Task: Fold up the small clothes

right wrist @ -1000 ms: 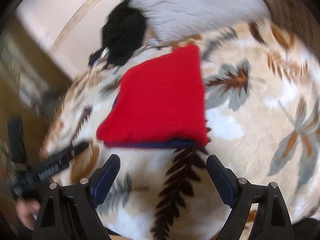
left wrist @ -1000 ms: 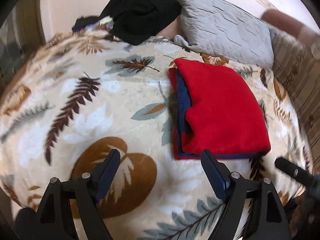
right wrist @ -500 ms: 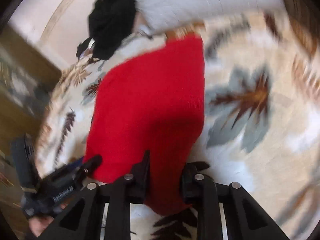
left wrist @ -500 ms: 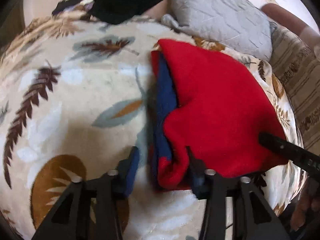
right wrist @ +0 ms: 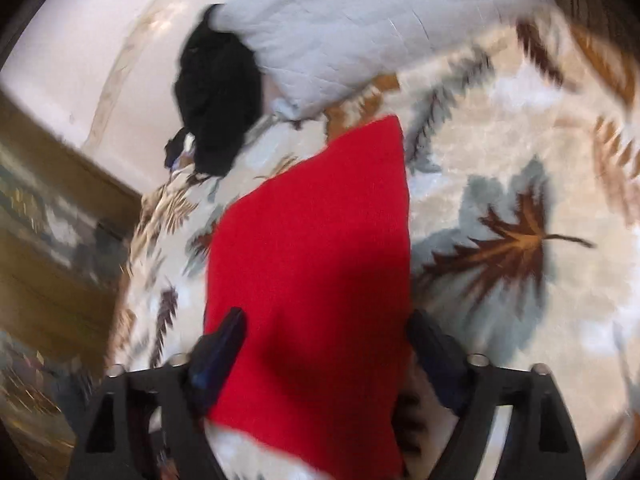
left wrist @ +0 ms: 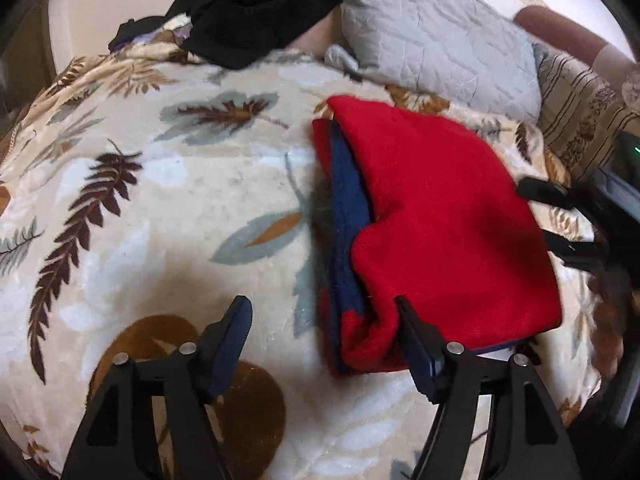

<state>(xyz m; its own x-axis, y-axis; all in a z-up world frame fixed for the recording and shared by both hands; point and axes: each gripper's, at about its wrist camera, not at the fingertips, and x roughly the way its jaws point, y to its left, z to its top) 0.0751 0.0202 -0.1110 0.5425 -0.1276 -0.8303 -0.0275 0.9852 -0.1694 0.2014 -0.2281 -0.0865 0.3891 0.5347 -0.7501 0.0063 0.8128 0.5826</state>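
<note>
Red sweater [left wrist: 448, 216], folded flat with a blue layer [left wrist: 348, 216] peeking along its left edge, sits on the leaf-print blanket [left wrist: 160, 184] in the left wrist view. The left tool [left wrist: 324, 320] is spread wide, holding nothing; its right finger [left wrist: 416, 344] sits right against the sweater's near corner, the left finger over bare blanket. At the far edge lie a grey quilted pillow [left wrist: 432, 36] and a heap of black clothes [left wrist: 252, 4]. The right tool [left wrist: 560, 220] pokes in at the sweater's right edge.

Over to the right wrist view, and it's blurry: the sweater [right wrist: 316, 264] runs straight between the fingers of the right tool [right wrist: 324, 340], which stands wide, one finger over the cloth, the other beside its edge. Pillow [right wrist: 360, 28] and black clothes [right wrist: 216, 104] lie beyond.
</note>
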